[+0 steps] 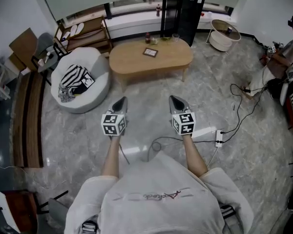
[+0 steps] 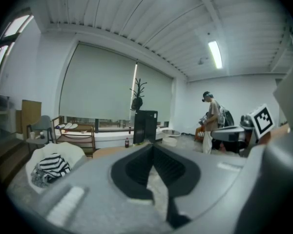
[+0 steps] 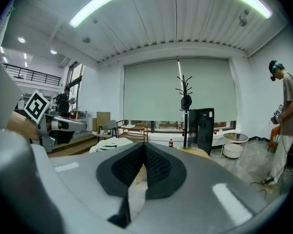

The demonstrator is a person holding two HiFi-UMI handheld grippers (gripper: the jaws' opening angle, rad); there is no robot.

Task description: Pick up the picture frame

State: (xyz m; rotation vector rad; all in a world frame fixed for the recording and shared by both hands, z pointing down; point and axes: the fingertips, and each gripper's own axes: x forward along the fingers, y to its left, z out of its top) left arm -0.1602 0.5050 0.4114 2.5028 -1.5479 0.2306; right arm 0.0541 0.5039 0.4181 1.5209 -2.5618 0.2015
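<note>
While the person is holding them side by side above the floor, the left gripper and the right gripper are showing jaws pressed together, with nothing in either. The picture frame is lying flat on the oval table, toward the middle of its far edge — well apart from both grippers.

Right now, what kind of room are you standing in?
Probably a lounge or living-room space: an oval light-wood coffee table, a round white armchair, and a slatted wooden rack behind it.
</note>
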